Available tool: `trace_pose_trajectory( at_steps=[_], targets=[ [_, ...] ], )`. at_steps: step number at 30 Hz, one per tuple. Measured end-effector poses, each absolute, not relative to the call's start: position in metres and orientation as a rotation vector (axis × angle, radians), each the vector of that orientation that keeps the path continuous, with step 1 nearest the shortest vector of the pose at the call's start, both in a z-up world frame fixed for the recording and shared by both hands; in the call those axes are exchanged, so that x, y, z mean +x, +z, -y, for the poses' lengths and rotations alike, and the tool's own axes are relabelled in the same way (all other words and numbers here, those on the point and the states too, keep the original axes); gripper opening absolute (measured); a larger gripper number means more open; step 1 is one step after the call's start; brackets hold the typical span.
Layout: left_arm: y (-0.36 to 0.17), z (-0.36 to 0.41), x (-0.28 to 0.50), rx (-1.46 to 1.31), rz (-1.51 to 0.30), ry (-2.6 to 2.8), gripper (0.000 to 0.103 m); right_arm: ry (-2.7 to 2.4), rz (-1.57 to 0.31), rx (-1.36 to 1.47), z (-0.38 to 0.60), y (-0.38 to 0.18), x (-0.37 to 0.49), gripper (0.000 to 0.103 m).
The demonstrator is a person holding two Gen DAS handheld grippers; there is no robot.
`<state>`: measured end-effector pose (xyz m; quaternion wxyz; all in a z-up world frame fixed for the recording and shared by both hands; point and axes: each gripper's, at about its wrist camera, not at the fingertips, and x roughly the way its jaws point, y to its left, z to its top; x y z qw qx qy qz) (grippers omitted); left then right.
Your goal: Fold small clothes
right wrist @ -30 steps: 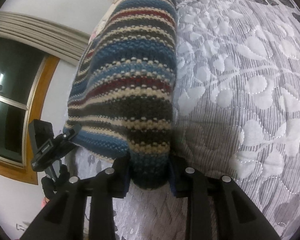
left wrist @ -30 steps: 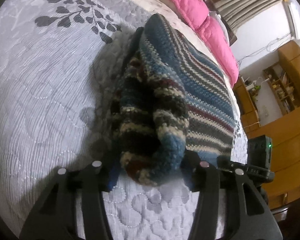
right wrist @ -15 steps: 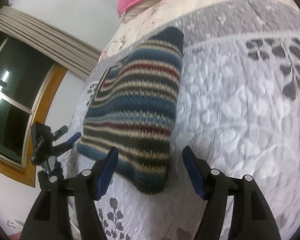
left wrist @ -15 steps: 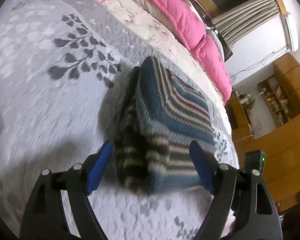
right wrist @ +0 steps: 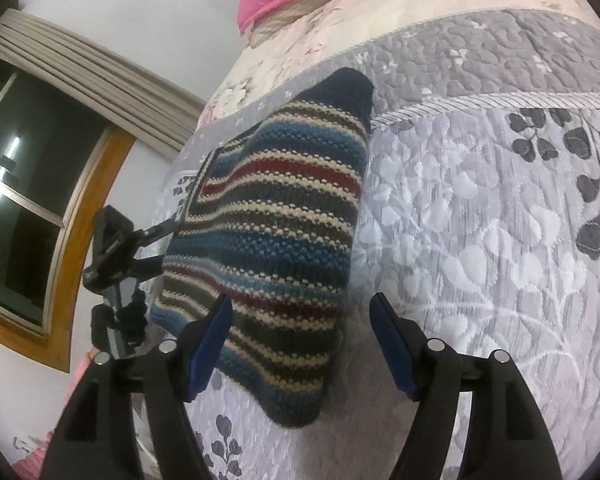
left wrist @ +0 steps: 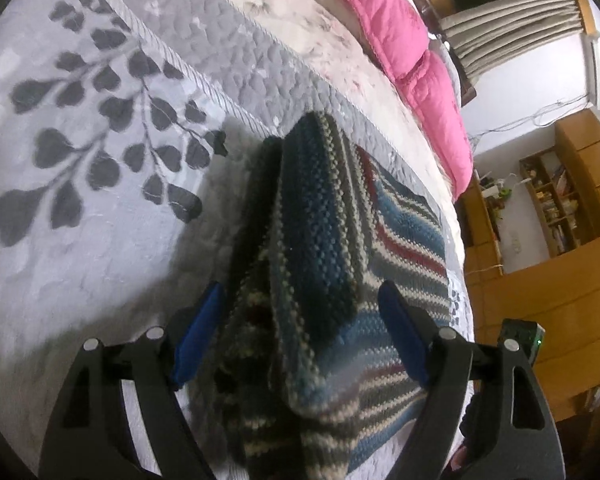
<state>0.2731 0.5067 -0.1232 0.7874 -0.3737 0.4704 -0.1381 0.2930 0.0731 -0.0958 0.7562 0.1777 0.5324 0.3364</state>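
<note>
- Both claws let go since a second ago: then clamped on the knit, now spread wide, blue pads clear of the wool; knit dropped back onto the bed.
- Left claw [left wrist: 300, 336]: jaws wide apart, holding nothing. Folded edge of the striped sweater [left wrist: 320, 248] lies between the two blue pads, stacked layers visible at the near end; contact with the pads cannot be told.
- Right claw [right wrist: 300, 344]: jaws wide apart, empty. Near corner of the striped sweater [right wrist: 276, 232] sits between the fingers, closer to the left pad; right pad over bare quilt.
- Sweater folded into a rough rectangle, flat on the grey leaf-print quilt [right wrist: 480, 240] of the bed.
- Count: one sweater, two claws, each with two blue pads.
- Other claw's body [right wrist: 112, 248] seen at the sweater's far edge in the right wrist view.
- Pink pillows [left wrist: 412, 52] at the head of the bed, well apart from the sweater; two visible in the left view.
</note>
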Motion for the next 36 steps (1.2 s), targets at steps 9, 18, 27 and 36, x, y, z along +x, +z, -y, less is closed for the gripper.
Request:
trace_pose_trajectory(
  at_steps=[9,18,27,36],
  targets=[
    [-0.154,-0.486,0.305,-0.849,-1.054,-0.469,0.076,0.757,-1.195,0.439,-0.085,-0.108,0.318,0.078],
    [-0.164,-0.459,0.331,-0.833,-1.103,-0.616,0.093,0.795,-1.253,0.509,-0.116,-0.134,0.343,0.089],
    [-0.163,-0.441,0.324,-0.767,-1.105,-0.606,0.076,0.82,-1.255,0.525,-0.13,-0.14,0.346,0.076],
    [-0.154,-0.425,0.308,-0.81,-1.041,-0.654,0.041,0.855,-1.178,0.479,-0.103,-0.109,0.32,0.062]
  ],
)
